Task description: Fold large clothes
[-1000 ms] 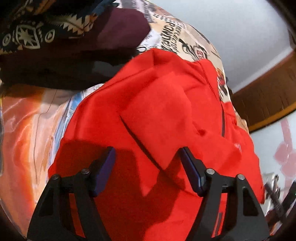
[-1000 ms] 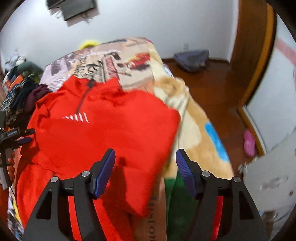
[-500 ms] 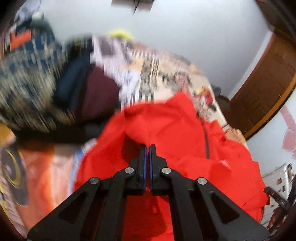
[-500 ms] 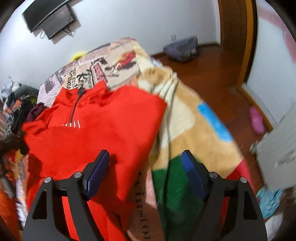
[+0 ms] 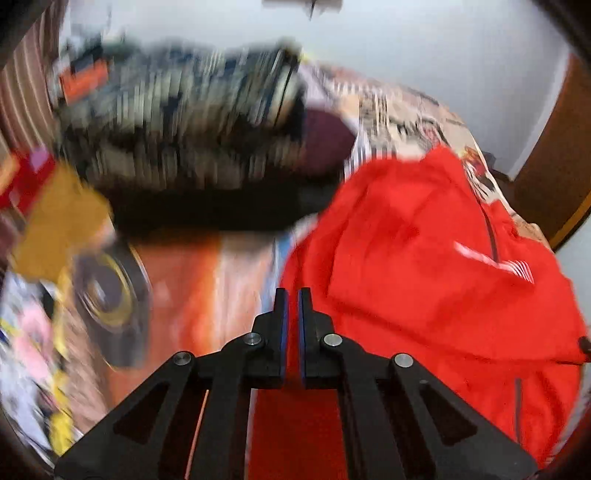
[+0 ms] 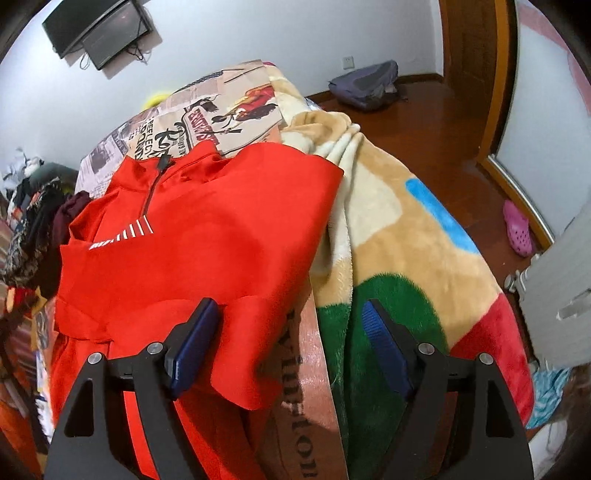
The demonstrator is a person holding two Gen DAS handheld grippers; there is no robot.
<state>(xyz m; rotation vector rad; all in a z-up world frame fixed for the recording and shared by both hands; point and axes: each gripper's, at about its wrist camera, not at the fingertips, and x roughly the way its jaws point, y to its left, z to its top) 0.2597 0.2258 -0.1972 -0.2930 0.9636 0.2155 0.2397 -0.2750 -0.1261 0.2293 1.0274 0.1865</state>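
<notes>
1. Left wrist view, far left of the frame: a heavy blur of yellow, pink and orange bedding (image 5: 192, 280), with a smeared pile of dark patterned clothes (image 5: 192, 122) across the upper left. Details there cannot be made out.
2. Lower centre of that view: the left claw (image 5: 290, 295) has its two blue-padded fingers drawn almost together, only a thin slit between them. Whether any cloth is pinched in that slit, I cannot tell.
3. Right half of that view: the red zip-neck top (image 5: 424, 266) lies spread on the bed, its dark zipper running down at the right and a white striped logo beside it. A folded flap of the red cloth sits on top of the body.
4. Right wrist view, upper left: a dark screen (image 6: 99, 33) hangs on the white wall.
5. Left and centre of this view: the red top (image 6: 207, 243) lies collar-up toward the top of the frame, over a newspaper-print sheet (image 6: 221, 114), with one side folded across the chest.
6. Bottom of the frame: the right claw (image 6: 290, 326) is spread wide and holds nothing. Its left finger (image 6: 195, 343) is over the red hem, and its right finger is over the plush blanket (image 6: 399, 236) of beige, green, blue and red.
7. Right side: wooden floor (image 6: 436, 122), a grey backpack (image 6: 365, 88) by the wall, a pink clog (image 6: 517, 227) at the far right.
</notes>
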